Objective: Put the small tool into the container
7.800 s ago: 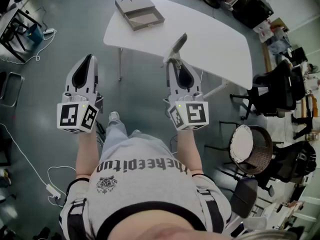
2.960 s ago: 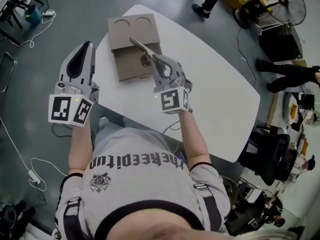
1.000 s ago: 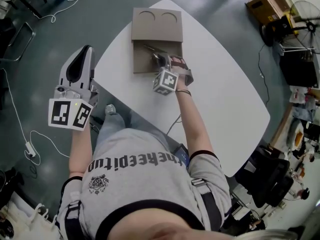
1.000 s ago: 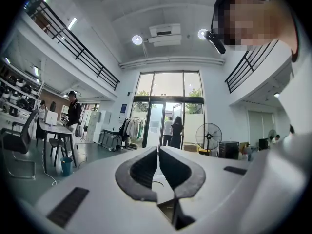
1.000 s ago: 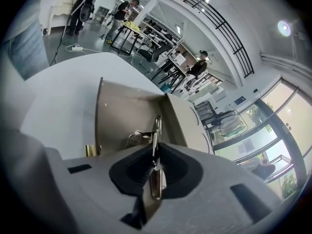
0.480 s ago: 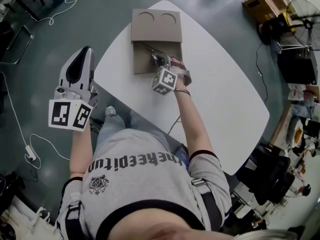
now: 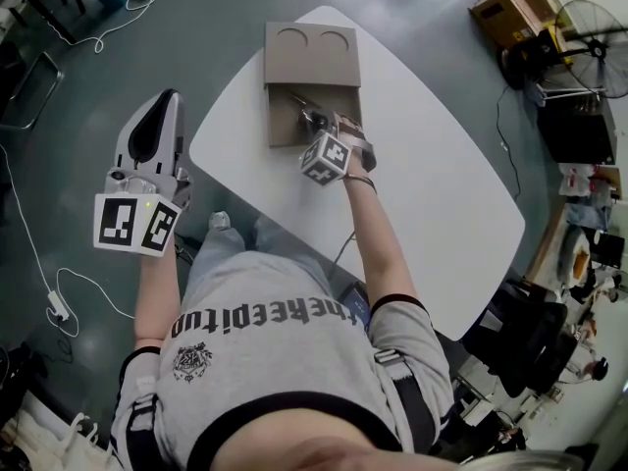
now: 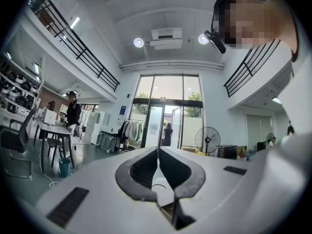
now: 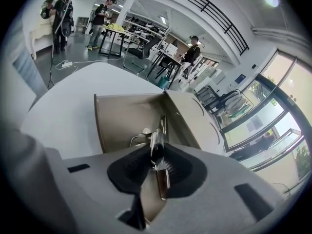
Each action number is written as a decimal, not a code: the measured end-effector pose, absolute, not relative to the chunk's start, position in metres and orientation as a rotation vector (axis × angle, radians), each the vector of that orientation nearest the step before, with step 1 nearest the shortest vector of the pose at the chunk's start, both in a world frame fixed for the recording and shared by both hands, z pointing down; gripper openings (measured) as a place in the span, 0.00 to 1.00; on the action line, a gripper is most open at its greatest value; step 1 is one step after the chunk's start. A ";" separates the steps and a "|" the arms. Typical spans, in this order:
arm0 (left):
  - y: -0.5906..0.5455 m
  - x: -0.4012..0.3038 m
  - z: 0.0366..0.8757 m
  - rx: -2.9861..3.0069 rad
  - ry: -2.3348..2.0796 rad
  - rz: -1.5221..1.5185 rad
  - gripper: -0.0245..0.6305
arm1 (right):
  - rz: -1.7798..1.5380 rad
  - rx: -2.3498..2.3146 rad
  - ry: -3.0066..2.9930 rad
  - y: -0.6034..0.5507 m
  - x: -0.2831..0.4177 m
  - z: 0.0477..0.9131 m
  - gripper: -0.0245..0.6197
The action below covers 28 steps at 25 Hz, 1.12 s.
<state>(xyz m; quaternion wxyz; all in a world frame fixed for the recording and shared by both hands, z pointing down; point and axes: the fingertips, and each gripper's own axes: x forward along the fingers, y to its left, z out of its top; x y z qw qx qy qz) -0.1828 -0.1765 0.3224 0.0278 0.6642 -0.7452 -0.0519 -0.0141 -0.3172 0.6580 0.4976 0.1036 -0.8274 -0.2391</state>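
Small shiny metal tool (image 9: 157,139): sat low inside the open tray of the flat brown cardboard box (image 7: 282,130), on the white counter (image 7: 432,165). Stayed close over the tray floor, between the fingers of the right gripper (image 9: 157,152). Looked almost done.

Fingers on that side: opening just then, with only a narrow gap and the tool inside it. Seemed to be letting go. Left to do, by the look of it: let the tool lie free and pull the gripper back out of the box.

Long way of the tool: nearly in line with the right fingers. Pointed its thin end away from the person, toward the far wall of the tray, next to the brown lid with two round dents (image 7: 312,52). Kept its thicker end back at the gripper. Slanted a bit up and to the left in the head view.

Left gripper (image 7: 165,101): hung well apart from the box, off the counter. Fingers pressed together, holding nothing.
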 end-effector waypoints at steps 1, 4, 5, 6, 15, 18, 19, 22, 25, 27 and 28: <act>-0.176 -0.184 0.322 2.055 -2.297 -0.160 0.06 | -0.547 0.252 -2.006 -0.317 -0.015 0.659 0.18; -0.176 -0.187 0.321 2.066 -2.288 -0.156 0.06 | -0.452 0.279 -2.014 -0.319 -0.015 0.661 0.24; -0.176 -0.189 0.322 2.069 -2.286 -0.155 0.06 | -0.438 0.284 -2.013 -0.319 -0.015 0.662 0.24; -0.176 -0.190 0.321 2.070 -2.285 -0.155 0.06 | -0.430 0.285 -2.013 -0.319 -0.015 0.662 0.25; -0.177 -0.201 0.319 2.110 -2.242 -0.179 0.06 | -0.170 0.390 -2.175 -0.304 -0.021 0.630 0.16; -0.179 -0.200 0.319 2.138 -2.218 -0.191 0.06 | -0.053 0.476 -2.241 -0.301 -0.019 0.617 0.05; -0.179 -0.199 0.319 2.147 -2.210 -0.195 0.06 | -0.015 0.502 -2.263 -0.299 -0.018 0.614 0.05; -0.180 -0.197 0.318 2.180 -2.181 -0.205 0.06 | 0.082 0.583 -2.325 -0.294 -0.016 0.602 0.05; -0.180 -0.197 0.317 2.212 -2.149 -0.211 0.06 | 0.123 0.691 -2.364 -0.292 -0.013 0.586 0.04; -0.180 -0.195 0.316 2.229 -2.127 -0.209 0.06 | 0.140 0.768 -2.385 -0.290 -0.009 0.573 0.04; -0.180 -0.194 0.316 2.239 -2.115 -0.210 0.06 | 0.143 0.801 -2.395 -0.289 -0.007 0.567 0.04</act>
